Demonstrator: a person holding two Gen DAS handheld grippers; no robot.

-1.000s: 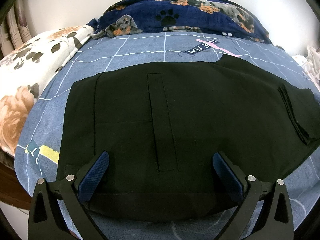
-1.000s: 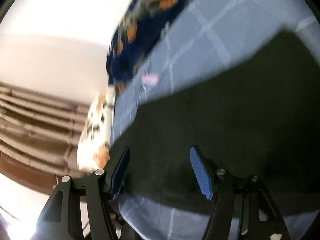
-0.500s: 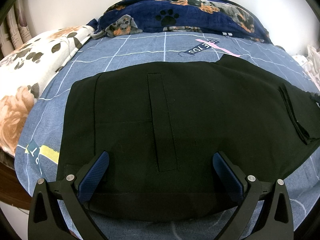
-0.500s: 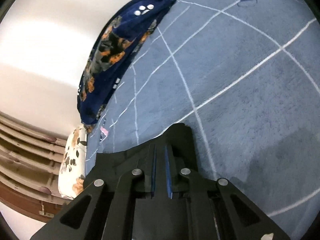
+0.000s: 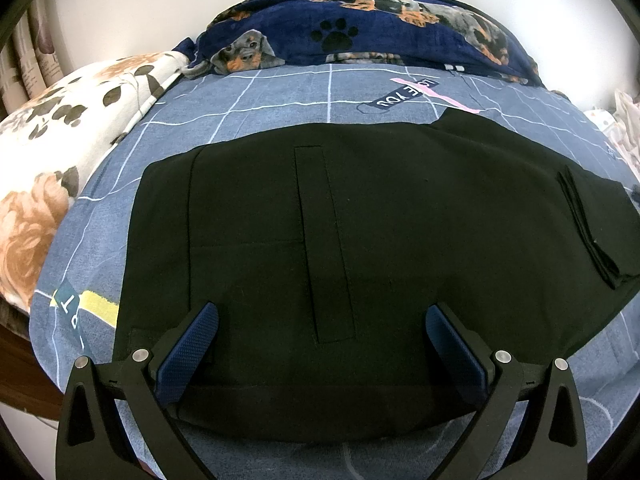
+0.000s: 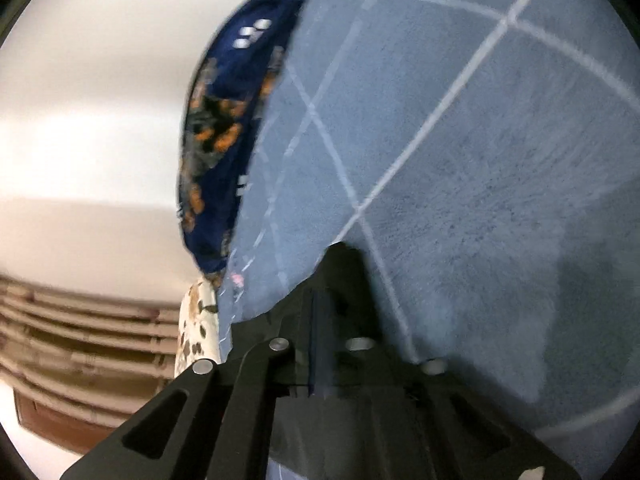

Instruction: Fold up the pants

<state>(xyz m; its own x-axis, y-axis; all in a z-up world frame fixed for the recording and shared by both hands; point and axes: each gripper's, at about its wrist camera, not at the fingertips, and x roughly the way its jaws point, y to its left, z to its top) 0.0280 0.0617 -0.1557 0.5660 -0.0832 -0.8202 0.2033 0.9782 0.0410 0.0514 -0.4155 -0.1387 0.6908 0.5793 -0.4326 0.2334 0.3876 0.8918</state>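
Observation:
Black pants lie flat on the blue checked bedsheet, with a folded layer at their right end. My left gripper hangs open over the near edge of the pants, its blue pads wide apart with nothing pinched between them. In the blurred right wrist view my right gripper has its pads almost together with a corner of black pants cloth between them; its jaws are opening slightly. It is low over the sheet.
A navy dog-print blanket is bunched at the far side of the bed. A floral pillow lies at the left. A wall and a brown slatted panel stand beyond the bed's edge.
My right gripper was open over the pants, then shut on a black cloth corner and swung low over the bare sheet. The left gripper and the pants it sees have not moved.

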